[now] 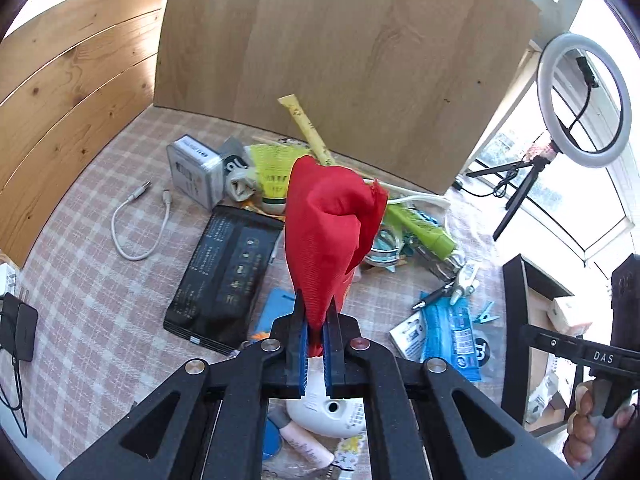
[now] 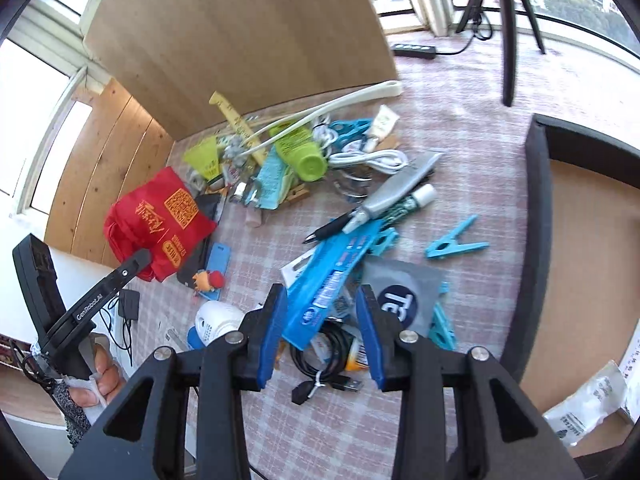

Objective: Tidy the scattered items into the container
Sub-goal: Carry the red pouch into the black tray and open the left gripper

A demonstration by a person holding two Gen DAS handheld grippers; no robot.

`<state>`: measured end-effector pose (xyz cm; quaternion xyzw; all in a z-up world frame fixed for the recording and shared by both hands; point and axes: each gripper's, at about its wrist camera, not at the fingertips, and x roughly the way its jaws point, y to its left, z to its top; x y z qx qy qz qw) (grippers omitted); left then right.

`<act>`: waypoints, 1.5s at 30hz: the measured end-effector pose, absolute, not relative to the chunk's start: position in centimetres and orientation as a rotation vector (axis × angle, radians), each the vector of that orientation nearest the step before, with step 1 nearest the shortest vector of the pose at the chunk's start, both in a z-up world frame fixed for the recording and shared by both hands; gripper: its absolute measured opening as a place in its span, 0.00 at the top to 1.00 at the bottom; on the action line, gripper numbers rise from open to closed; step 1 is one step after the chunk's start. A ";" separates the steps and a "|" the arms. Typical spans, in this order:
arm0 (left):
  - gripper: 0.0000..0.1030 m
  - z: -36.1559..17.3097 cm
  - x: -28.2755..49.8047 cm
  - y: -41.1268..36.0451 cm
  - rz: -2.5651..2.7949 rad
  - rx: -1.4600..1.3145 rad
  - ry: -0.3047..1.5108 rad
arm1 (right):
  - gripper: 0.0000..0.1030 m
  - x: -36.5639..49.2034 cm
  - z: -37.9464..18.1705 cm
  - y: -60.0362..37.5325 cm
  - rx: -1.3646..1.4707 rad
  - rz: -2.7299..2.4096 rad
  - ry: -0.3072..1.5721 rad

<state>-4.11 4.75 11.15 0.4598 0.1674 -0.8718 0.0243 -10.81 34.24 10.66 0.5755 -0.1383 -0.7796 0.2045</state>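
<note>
Red fabric is clamped between the blue pads of the left tool [image 1: 316,336]: this is a red bag [image 1: 332,232], held by one end and lifted clear of the worktop [image 1: 92,280], which is covered by a pink checked cloth. In the right wrist view the bag [image 2: 160,224] hangs at the left with orange printing on its side; the characters cannot be read. The left tool points steeply downward, and the fingers of the left hand [image 2: 94,376] wrap its handle, whose black bar reads "GenRobot.AI".

The right tool [image 2: 322,328] also points steeply downward. Its blue pads stand apart with nothing between them, above a blue packet [image 2: 332,276] and a coiled black cable [image 2: 324,360]. The right hand [image 1: 592,420] grips a handle at the right edge of the left wrist view, below a black bar marked "DAS".

Scattered items remain on the worktop: a black pouch [image 1: 224,276] with small white print, a silver tin [image 1: 196,168], a white cable [image 1: 136,224], a yellow shuttlecock [image 1: 272,168], a green tube [image 2: 300,148], a black pen [image 2: 332,228], a blue clothes peg [image 2: 456,240] and a grey sachet [image 2: 404,296] bearing the letters "TC".

The container [image 2: 540,240], a dark-rimmed box with a brown floor, stands at the right of the worktop and already holds a white packet [image 2: 588,404].
</note>
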 end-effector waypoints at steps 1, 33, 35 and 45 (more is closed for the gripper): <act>0.96 11.5 -4.1 5.5 -2.716 1.423 0.516 | 0.64 -10.7 11.0 35.7 1.602 -2.194 -0.406; 0.47 16.3 -5.7 41.4 -3.284 1.704 0.040 | 0.49 -0.8 14.1 65.2 1.561 -2.812 -0.829; 0.47 16.5 -5.4 41.2 -3.281 1.692 -0.001 | 0.49 -1.0 14.0 64.9 1.569 -2.810 -0.818; 0.46 15.4 -5.2 33.5 -3.146 1.661 0.098 | 0.38 -2.3 14.0 61.3 1.565 -2.769 -0.727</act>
